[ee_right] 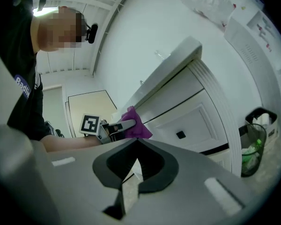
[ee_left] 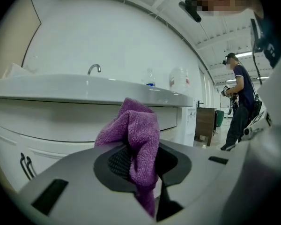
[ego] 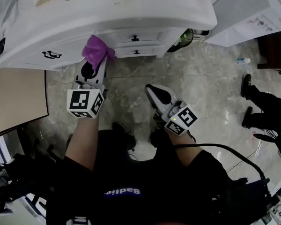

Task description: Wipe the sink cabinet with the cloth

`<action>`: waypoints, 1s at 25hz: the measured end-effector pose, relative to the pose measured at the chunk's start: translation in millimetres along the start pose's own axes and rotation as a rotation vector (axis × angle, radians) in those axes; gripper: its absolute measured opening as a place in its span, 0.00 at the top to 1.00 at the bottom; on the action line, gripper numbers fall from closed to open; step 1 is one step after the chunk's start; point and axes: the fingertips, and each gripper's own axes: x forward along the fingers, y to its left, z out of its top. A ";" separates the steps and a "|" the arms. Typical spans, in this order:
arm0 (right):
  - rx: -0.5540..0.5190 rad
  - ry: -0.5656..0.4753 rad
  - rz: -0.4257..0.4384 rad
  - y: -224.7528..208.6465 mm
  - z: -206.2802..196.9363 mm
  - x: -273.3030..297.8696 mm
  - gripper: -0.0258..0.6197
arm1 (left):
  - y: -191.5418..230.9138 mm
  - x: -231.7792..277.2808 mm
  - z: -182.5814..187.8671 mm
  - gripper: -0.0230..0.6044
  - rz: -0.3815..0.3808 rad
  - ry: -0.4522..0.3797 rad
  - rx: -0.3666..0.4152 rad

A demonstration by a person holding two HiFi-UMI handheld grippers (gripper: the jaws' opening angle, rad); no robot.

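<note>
Cloth (ego: 97,48): wad clamped in left gripper (ego: 94,62), right up at sink cabinet (ego: 150,34) front, ready to wipe.
Right gripper (ego: 155,92): jaws together, empty, back from cabinet, probably just keeping clear.

The sink cabinet (ego: 145,13) is cut off by the head view's top edge; the lower part of the cloth (ee_left: 140,135) is hidden inside the left claw (ee_left: 143,168); the label of the bottle (ee_left: 150,78) is unreadable.

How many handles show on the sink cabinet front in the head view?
3: a loop handle at the left, plus two small knobs stacked on the middle drawers, the upper knob and the lower knob. The countertop overhang may hide more.
</note>
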 end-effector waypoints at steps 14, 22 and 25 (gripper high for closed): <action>-0.055 -0.117 0.079 -72.4 -68.5 15.6 0.97 | -3.4 85.5 -44.0 0.82 -0.057 -0.054 0.110; -0.121 -0.209 0.091 -72.6 -26.1 -14.5 0.97 | -63.1 115.8 -42.5 0.82 -0.150 -0.056 0.122; -0.142 -0.223 0.072 -74.9 -15.4 -31.6 0.97 | -91.0 131.3 -40.6 0.82 -0.197 -0.053 0.111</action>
